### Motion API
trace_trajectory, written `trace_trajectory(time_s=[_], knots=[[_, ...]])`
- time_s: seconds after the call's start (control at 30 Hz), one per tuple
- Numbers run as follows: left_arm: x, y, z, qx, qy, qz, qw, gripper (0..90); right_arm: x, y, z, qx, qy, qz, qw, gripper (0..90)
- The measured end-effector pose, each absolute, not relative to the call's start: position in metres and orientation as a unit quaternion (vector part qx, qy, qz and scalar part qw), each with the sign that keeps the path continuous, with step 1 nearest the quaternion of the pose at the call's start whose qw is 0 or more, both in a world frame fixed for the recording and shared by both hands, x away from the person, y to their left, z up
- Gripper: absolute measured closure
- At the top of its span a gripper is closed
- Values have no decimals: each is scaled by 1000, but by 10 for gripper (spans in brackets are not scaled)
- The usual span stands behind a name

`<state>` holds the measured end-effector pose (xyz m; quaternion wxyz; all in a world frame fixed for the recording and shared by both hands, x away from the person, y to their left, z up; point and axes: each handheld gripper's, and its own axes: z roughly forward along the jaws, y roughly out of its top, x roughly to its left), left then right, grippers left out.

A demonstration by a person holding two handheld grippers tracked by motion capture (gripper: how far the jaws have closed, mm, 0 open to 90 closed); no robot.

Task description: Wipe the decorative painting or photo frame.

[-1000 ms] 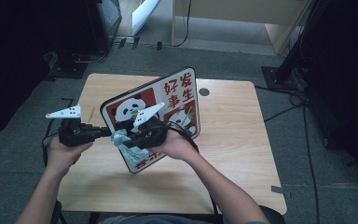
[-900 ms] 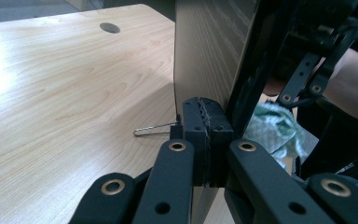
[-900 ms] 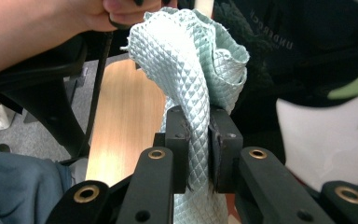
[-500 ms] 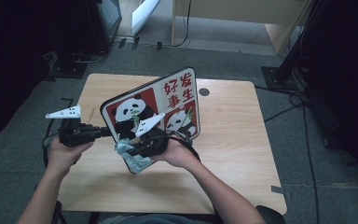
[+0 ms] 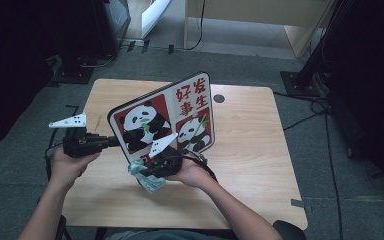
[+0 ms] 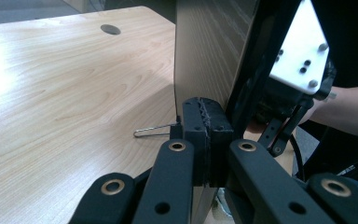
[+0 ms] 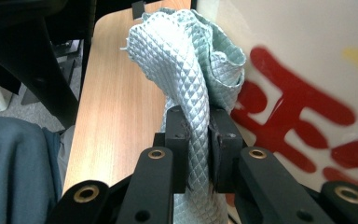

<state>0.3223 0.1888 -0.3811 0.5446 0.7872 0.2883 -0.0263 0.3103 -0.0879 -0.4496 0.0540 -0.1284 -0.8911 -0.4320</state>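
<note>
A board [image 5: 165,117] printed with pandas and red characters stands tilted above the wooden table [image 5: 250,150]. My left gripper [image 5: 112,141] is shut on its left edge; in the left gripper view the pads [image 6: 207,126] clamp the thin board edge [image 6: 205,56]. My right gripper [image 5: 147,170] is shut on a pale green quilted cloth [image 5: 149,182] at the board's lower corner. In the right gripper view the cloth [image 7: 182,56] bunches up past the jaws [image 7: 199,135] and lies against the printed face [image 7: 307,70].
A thin wire loop [image 6: 154,130] lies by the board's edge near the left pads. The table has a round cable hole [image 5: 218,98] at the back. Dark stands and cables sit on the floor around the table.
My right gripper has slid down the board's face with the cloth, toward the lower corner. The left gripper and the board have kept still.
</note>
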Motion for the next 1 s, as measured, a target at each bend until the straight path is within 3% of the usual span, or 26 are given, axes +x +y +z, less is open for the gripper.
trace_trajectory(time_s=[0.67,1.0], knots=[[322,189,-382,787,287,-27,546,899,304,-92,-485,-151,-906,-389,77,807],[324,189,-382,786,289,-28,546,866,297,-86,-474,-148,-903,-395,82,809]])
